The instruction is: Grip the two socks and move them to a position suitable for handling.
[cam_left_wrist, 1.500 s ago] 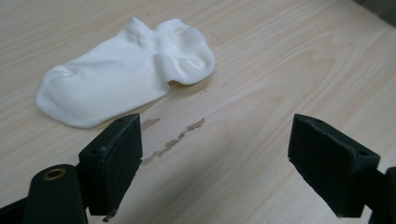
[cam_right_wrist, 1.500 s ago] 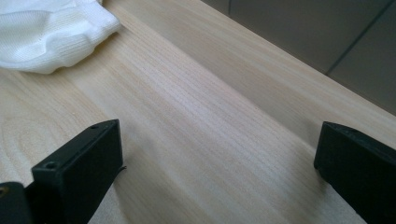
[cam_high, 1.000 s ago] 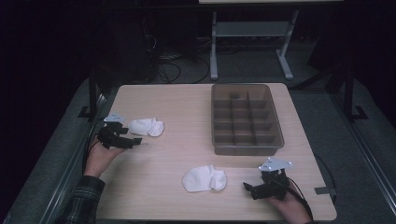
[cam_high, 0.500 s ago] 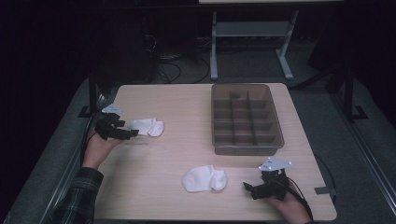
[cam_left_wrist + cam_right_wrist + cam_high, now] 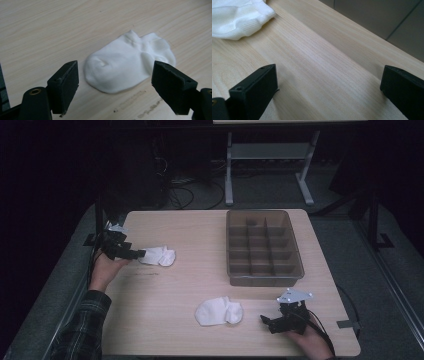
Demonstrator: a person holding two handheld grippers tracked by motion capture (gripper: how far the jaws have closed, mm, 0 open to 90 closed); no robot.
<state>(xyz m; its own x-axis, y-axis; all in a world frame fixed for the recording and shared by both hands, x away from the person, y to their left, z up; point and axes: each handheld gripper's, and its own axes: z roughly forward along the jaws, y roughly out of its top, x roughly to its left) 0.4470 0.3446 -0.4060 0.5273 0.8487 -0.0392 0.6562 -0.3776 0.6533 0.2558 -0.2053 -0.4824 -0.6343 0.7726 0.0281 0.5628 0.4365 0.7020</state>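
Two white ankle socks on the wooden table [image 5: 180, 285]. Far sock [image 5: 158, 255] lies at left centre of the high view, just right of the left gripper [image 5: 134, 253], whose tips reach its near end. In the left gripper view the same sock [image 5: 130, 65] sits centre frame, just beyond and between the spread jaws, nothing gripped; left gripper [image 5: 115, 85] released, straddling the approach line. Sock's long axis runs from lower left (rounded toe end) to upper right (cuff end) of that view, so the toe end is nearest the jaws and the likely place to pinch. Near sock [image 5: 218, 312] lies at lower centre of the high view, left of the right gripper [image 5: 266, 321], a clear gap between them. Right gripper [image 5: 329, 85] released too, jaws wide over bare wood; its sock [image 5: 239, 16] is at the upper left corner of the right gripper view, off the jaw line. Judgement: left hand is the better placed; a short push forward brings the jaws around the toe. Divided grey organiser tray [image 5: 295, 270] stands at right centre of the high view, well apart from both socks.
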